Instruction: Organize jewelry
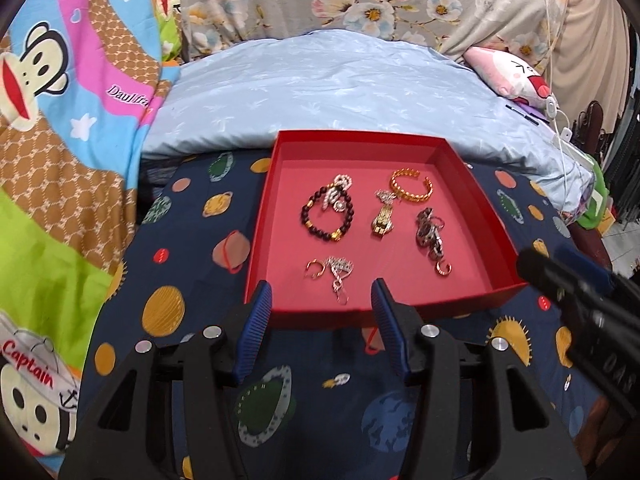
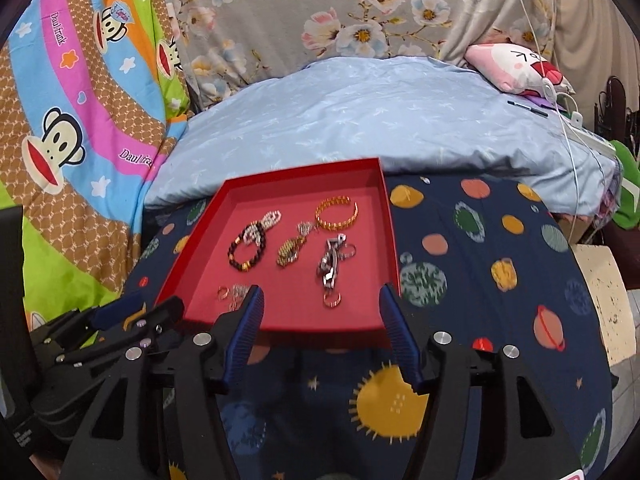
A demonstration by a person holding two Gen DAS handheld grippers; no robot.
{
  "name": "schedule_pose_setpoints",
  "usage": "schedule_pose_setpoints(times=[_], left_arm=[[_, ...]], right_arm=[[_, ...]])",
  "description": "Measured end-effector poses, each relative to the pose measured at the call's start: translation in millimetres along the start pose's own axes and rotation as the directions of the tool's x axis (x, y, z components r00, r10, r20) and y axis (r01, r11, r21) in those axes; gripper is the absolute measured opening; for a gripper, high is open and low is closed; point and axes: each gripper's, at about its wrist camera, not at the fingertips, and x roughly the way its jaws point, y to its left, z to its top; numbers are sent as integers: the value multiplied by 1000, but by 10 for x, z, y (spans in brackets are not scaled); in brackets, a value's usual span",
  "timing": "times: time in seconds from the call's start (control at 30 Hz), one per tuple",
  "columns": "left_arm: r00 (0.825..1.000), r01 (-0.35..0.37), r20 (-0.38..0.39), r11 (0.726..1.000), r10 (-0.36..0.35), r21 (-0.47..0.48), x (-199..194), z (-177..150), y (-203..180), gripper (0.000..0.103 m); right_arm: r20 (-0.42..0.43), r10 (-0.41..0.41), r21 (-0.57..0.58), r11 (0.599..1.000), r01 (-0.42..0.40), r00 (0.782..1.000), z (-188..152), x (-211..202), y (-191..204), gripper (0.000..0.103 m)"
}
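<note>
On the planet-print bedspread (image 1: 192,240), the shallow red cardboard tray (image 1: 472,184) holds all the jewelry. The dark beaded bracelet (image 1: 327,216) near its left edge is light and limp; pinch across the beads. The stiff gold cuff (image 1: 412,186) lies by the far-right corner. The left gripper (image 1: 320,308) and right gripper (image 2: 320,312) both have spread, empty jaws.

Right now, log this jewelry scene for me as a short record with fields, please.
container: red tray on planet-print cloth
back row: dark bead bracelet, gold watch, gold cuff bangle
right side: silver chain bracelet, small ring
front left: small ring, sparkly chain
left tool: open, empty
right tool: open, empty
behind: blue pillow
</note>
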Motion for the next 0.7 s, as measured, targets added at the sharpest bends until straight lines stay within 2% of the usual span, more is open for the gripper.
schedule_pose_setpoints(times=[0.3, 0.47, 0.7], left_arm=[[999, -36, -7, 999, 36, -1, -93, -190, -30, 51], [999, -47, -3, 999, 47, -1, -154, -260, -40, 57], [998, -58, -16, 998, 58, -4, -178, -352, -52, 57]], right_arm=[[-35, -15, 31, 999, 16, 999, -336, -137, 33, 63], [-40, -26, 35, 999, 28, 999, -447, -189, 62, 64], [-44, -53, 14, 998, 53, 998, -545, -215, 121, 66]])
